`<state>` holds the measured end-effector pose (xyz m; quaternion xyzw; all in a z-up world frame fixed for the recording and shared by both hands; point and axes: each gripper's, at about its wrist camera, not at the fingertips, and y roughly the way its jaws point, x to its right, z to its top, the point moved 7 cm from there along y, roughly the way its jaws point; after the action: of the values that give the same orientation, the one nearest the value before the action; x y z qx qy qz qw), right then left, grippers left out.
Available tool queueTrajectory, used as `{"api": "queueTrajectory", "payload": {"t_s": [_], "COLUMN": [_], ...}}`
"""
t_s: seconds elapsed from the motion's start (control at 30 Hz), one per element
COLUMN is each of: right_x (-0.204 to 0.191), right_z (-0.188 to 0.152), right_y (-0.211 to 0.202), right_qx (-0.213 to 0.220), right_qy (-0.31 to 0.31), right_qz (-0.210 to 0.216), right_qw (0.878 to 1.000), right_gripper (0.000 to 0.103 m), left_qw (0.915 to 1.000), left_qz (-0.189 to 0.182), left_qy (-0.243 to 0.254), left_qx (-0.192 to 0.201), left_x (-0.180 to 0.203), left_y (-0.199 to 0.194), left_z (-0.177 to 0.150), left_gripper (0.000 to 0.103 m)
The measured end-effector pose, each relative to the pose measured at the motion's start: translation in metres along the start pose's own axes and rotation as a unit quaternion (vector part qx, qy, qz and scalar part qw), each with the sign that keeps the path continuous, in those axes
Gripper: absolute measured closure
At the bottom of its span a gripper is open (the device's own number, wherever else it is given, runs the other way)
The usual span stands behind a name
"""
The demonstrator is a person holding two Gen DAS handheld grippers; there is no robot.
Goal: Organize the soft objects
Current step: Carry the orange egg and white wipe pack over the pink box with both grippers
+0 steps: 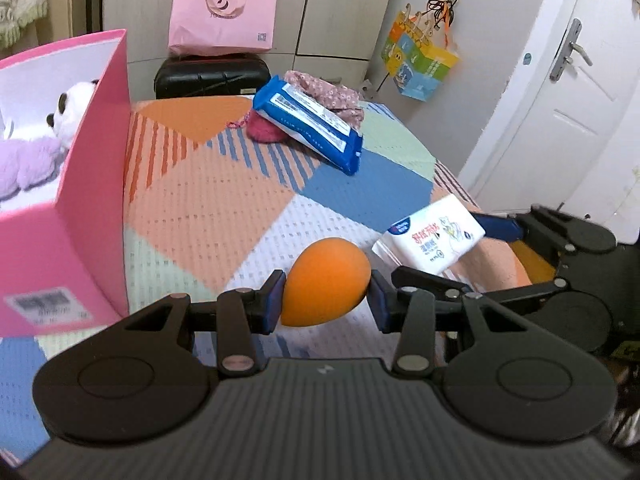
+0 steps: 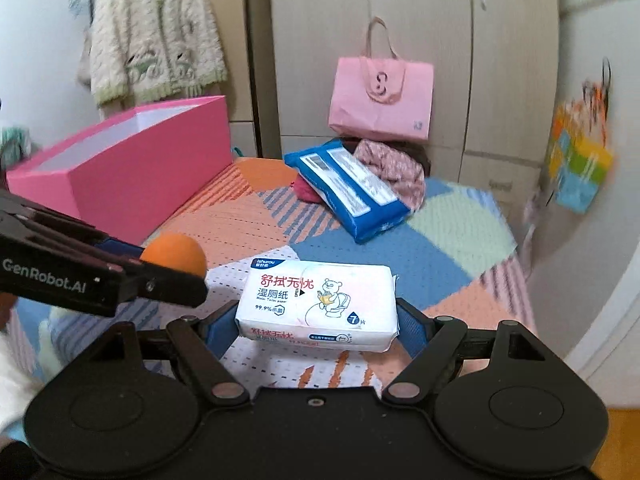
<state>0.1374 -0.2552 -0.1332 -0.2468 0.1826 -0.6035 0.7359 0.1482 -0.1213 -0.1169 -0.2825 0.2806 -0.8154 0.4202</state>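
Observation:
My left gripper (image 1: 326, 294) is shut on an orange egg-shaped sponge (image 1: 324, 282) and holds it above the patterned bed cover; the sponge also shows in the right wrist view (image 2: 176, 256). My right gripper (image 2: 316, 320) is shut on a white wet-wipes pack (image 2: 316, 304), held just right of the sponge; the pack also shows in the left wrist view (image 1: 430, 238). A pink box (image 1: 92, 208) stands on the left with a panda plush (image 1: 74, 114) and a purple plush (image 1: 26, 164) inside.
A large blue wipes pack (image 1: 310, 124) leans on a magenta yarn ball (image 1: 262, 130) and floral cloth (image 1: 334, 94) at the far end of the bed. A pink tote (image 1: 222, 14) sits on a black case (image 1: 212, 76). A white door (image 1: 568, 92) is on the right.

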Motion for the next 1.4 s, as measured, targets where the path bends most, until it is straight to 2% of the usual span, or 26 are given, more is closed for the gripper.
{"api": "queueTrajectory", "payload": {"t_s": [0.2,0.5,0.67,0.77,1.0,1.17,1.3,1.4], "right_x": [-0.013,-0.04,-0.061,-0.078,-0.112,-0.138,-0.151,-0.16], "right_z": [0.009,0.031,0.047,0.06,0.087,0.114,0.145,0.161], "right_y": [-0.02,-0.046,-0.054,-0.058,-0.06,-0.05,-0.031,-0.013], "right_qx": [-0.017,-0.046,-0.054,-0.043,-0.009,0.031,0.065,0.073], "right_qy": [-0.045,-0.06,-0.064,-0.077,-0.119,-0.157,-0.164,-0.177], "right_qz": [0.026,0.099,0.149,0.167,0.181,0.192,0.204,0.208], "right_qw": [0.998,0.992,0.985,0.982,0.976,0.968,0.963,0.959], "right_gripper": [0.02,0.019,0.019,0.019,0.019,0.019,0.019,0.019], "left_qw": [0.9995,0.9996,1.0,0.9999,0.9979,0.9929,0.9861,0.9845], "left_qz": [-0.024,-0.023,-0.002,-0.007,0.01,0.012,0.053,0.075], "left_qy": [-0.018,-0.011,-0.007,-0.006,-0.017,-0.033,-0.028,-0.032], "left_qx": [-0.008,-0.015,-0.005,0.01,0.061,0.114,0.155,0.156], "left_x": [-0.004,-0.024,-0.037,-0.044,-0.083,-0.106,-0.123,-0.14], "left_y": [-0.022,-0.063,-0.085,-0.098,-0.132,-0.148,-0.154,-0.147], "left_z": [-0.005,0.002,0.009,0.015,0.033,0.059,0.083,0.097], "left_gripper": [0.061,0.06,0.06,0.06,0.06,0.06,0.06,0.06]}}
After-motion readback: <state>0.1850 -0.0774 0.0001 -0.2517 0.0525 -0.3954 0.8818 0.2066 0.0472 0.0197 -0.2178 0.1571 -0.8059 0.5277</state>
